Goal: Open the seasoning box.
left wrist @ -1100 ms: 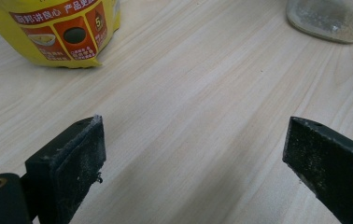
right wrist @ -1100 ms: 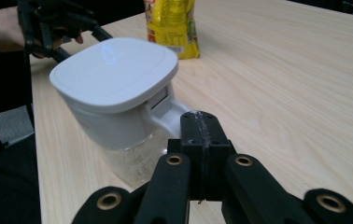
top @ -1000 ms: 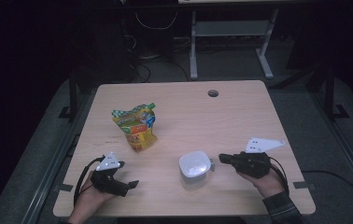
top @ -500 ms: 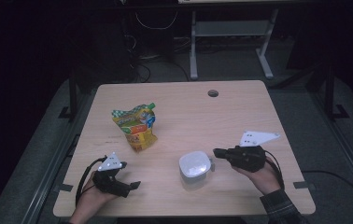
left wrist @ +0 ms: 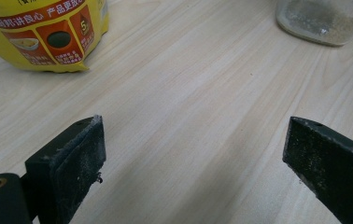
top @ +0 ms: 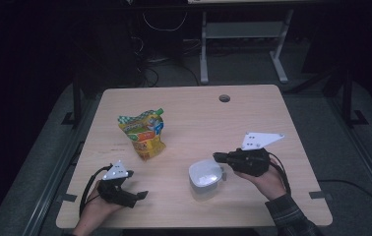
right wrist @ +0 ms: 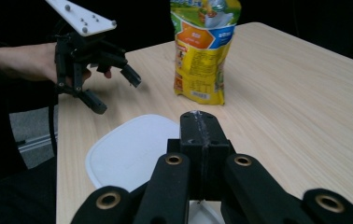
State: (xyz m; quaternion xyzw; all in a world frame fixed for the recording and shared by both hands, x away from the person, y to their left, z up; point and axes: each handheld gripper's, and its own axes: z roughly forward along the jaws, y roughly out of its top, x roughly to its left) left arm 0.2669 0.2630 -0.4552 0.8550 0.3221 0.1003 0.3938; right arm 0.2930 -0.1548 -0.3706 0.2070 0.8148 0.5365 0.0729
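Observation:
A yellow snack pouch (top: 142, 135) stands upright left of the table's centre; it also appears in the left gripper view (left wrist: 48, 32) and the right gripper view (right wrist: 202, 51). A clear tub with a white lid (top: 206, 174) sits near the front, lid (right wrist: 132, 149) facing up. My right gripper (top: 218, 157) is shut with nothing between its jaws. Its tip (right wrist: 198, 121) hovers over the lid's right edge. My left gripper (top: 136, 184) rests open near the front left, jaws (left wrist: 193, 163) spread over bare wood, with the tub (left wrist: 324, 21) farther ahead.
The wooden table (top: 253, 123) has a round cable hole (top: 224, 98) at the back. Bare wood lies between the pouch and the tub. In the right gripper view, the other hand's gripper (right wrist: 114, 88) stands open to the left of the pouch.
My right gripper has moved left and a little away from the front edge, bringing its tip to the tub's lid. The left gripper, pouch and tub have stayed put.

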